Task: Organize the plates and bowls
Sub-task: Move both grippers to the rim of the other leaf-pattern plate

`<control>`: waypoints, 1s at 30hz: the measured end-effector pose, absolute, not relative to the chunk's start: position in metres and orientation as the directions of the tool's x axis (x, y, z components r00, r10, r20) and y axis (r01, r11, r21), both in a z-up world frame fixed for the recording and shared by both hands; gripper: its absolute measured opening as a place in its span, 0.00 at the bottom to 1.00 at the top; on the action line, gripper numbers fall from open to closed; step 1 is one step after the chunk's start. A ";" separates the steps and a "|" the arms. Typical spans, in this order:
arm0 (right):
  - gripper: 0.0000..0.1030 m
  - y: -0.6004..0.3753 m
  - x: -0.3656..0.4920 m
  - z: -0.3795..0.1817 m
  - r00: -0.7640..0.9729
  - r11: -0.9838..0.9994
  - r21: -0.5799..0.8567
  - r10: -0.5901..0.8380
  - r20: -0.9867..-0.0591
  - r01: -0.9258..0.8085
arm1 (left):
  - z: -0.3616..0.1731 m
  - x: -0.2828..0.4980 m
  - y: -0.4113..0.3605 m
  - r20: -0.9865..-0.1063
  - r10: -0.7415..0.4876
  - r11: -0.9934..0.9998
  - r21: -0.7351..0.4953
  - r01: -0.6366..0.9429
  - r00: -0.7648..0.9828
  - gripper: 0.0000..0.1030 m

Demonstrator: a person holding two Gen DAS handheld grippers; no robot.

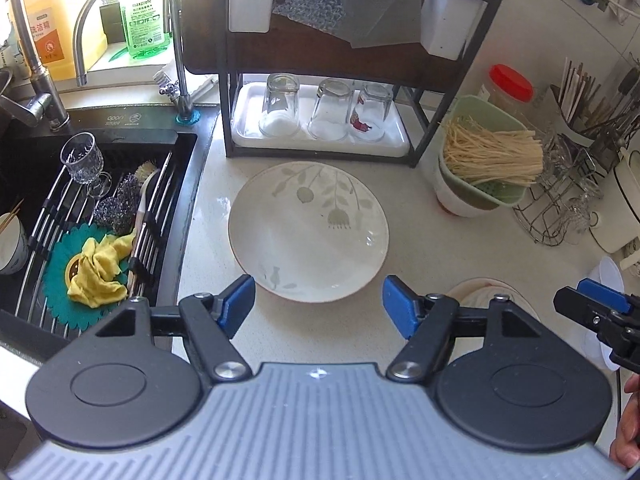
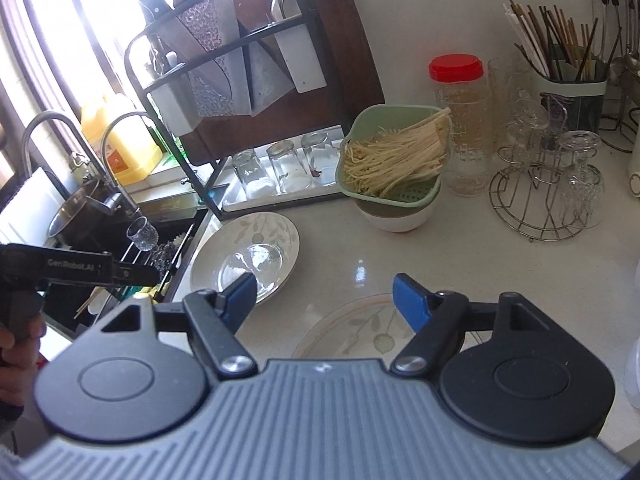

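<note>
Left tool point(image 1: 318, 300): blue pads spread wide apart, gripping nothing, poised just short of the near rim of the leaf-print plate.
Right tool point(image 2: 324, 300): pads also wide apart and empty, above a second plate.
Leaf-print plate point(image 1: 308, 232): flat on the pale counter point(image 1: 420, 248), beside the sink and in front of the black rack.
Second plate point(image 2: 352, 332): same leaf pattern, flat on the counter, largely hidden under the right tool; well right of the first plate.
Tool branding: the left tool's side, seen from the right camera, reads "GenRobot.AI" point(image 2: 70, 266).
Green bottle point(image 1: 146, 12): on the window sill, label reads "maxprote"; smaller print too fine to read.
Yellow jug point(image 1: 42, 28): orange label with Chinese characters, partly cut off.
Sink point(image 1: 120, 136): black, with lettering on its back edge too blurred to read; holds a wire rack, a stemmed glass, scourers and a yellow cloth.
Black rack point(image 1: 320, 80): three upturned glasses on its white tray.
Green colander point(image 1: 486, 152): full of pale noodles, sitting in a white bowl.
Red-lidded jar point(image 2: 458, 120): behind the colander; no readable label.
</note>
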State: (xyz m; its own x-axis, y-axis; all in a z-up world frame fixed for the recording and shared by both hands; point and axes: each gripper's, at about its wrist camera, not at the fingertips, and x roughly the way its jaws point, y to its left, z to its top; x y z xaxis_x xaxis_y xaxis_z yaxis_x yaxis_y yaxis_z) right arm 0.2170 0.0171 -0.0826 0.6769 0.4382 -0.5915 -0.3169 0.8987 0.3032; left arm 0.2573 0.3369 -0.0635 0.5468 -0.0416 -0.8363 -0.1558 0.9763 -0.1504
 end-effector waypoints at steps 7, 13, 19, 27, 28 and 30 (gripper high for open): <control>0.74 0.039 0.241 -0.091 0.671 0.899 0.334 0.434 -0.601 -0.282 | -0.075 0.288 0.363 -0.846 -0.073 0.974 -0.176 -0.146 0.529 0.75; 0.74 0.053 0.255 -0.099 0.649 0.904 0.334 0.425 -0.631 -0.267 | -0.091 0.312 0.377 -0.862 -0.077 0.978 -0.163 -0.130 0.501 0.75; 0.74 0.070 0.276 -0.111 0.609 0.903 0.334 0.429 -0.667 -0.269 | -0.103 0.326 0.395 -0.867 -0.080 0.974 -0.173 -0.145 0.492 0.75; 0.73 0.100 0.309 -0.127 0.556 0.893 0.351 0.450 -0.699 -0.282 | -0.133 0.348 0.422 -0.880 -0.091 0.967 -0.190 -0.170 0.466 0.75; 0.70 0.104 0.313 -0.131 0.545 0.893 0.355 0.451 -0.707 -0.279 | -0.136 0.350 0.424 -0.877 -0.082 0.970 -0.179 -0.163 0.474 0.75; 0.58 0.109 0.323 -0.140 0.526 0.897 0.362 0.443 -0.726 -0.255 | -0.144 0.356 0.428 -0.881 -0.074 0.977 -0.159 -0.143 0.468 0.75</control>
